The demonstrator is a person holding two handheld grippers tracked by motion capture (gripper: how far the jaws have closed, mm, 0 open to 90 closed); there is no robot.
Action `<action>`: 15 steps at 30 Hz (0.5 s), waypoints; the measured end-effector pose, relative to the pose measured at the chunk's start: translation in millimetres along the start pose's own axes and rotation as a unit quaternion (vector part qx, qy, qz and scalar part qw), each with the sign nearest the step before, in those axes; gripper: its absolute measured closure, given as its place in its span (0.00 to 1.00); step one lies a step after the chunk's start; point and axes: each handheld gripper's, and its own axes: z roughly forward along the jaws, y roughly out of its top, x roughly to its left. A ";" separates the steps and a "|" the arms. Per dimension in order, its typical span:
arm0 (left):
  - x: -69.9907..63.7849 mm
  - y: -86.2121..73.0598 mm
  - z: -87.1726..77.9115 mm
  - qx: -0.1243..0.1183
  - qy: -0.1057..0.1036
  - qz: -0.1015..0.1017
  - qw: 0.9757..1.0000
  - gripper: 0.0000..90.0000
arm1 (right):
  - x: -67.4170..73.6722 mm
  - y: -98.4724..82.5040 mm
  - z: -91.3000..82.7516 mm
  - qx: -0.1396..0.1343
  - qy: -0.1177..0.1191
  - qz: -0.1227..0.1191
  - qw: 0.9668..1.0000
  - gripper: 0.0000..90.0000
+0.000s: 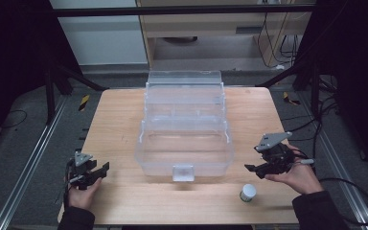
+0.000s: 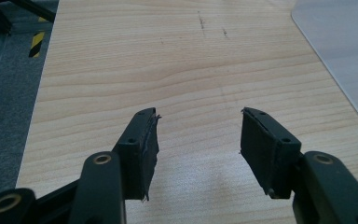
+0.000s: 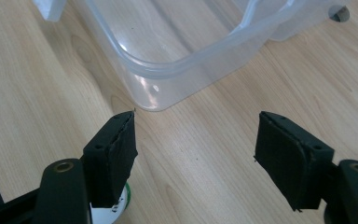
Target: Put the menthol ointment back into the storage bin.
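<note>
A wooden table (image 1: 124,120) fills the middle of the high view, ringed by grey floor (image 1: 24,143) with metal rails.

A clear plastic box (image 1: 184,143) stands at the table's centre, its tiers stepped back toward the far edge and its lid (image 1: 184,78) raised at the far side. A small latch (image 1: 182,172) sits on its near wall. In the right gripper view a rounded corner of the box (image 3: 168,84) lies just ahead of the jaws; in the left gripper view a corner of it (image 2: 345,46) shows at the far right.

The right gripper (image 1: 251,167) is held in the person's right hand (image 1: 299,177) over the table's near right, jaws spread wide with nothing between them. The left gripper (image 1: 103,170) is held in the left hand (image 1: 82,194) at the near left edge, well apart from the box, jaws likewise released over bare wood.

A small jar (image 1: 247,192) with a white lid and green side stands on the near right of the table, just near of the right gripper. In the right gripper view the jar (image 3: 116,210) peeks out beneath the left jaw.
</note>
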 end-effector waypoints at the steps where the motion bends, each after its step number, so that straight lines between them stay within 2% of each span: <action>1: 0.0 0.0 0.0 0.000 0.000 0.000 1.000 0.51 | 0.0 0.0 0.0 0.000 0.000 0.000 1.000 0.32; 2: -0.2 0.1 0.2 0.000 0.000 0.001 1.000 0.50 | 1.2 1.0 -2.0 -0.001 0.009 -0.008 1.000 0.32; 7: -0.7 -0.2 1.3 0.003 -0.002 0.002 1.000 0.50 | 5.3 4.1 -4.8 0.013 0.025 -0.032 0.999 0.31; 15: -1.0 -0.2 1.5 0.005 -0.004 0.003 1.000 0.49 | 9.4 8.7 -5.4 0.033 0.050 -0.052 0.997 0.32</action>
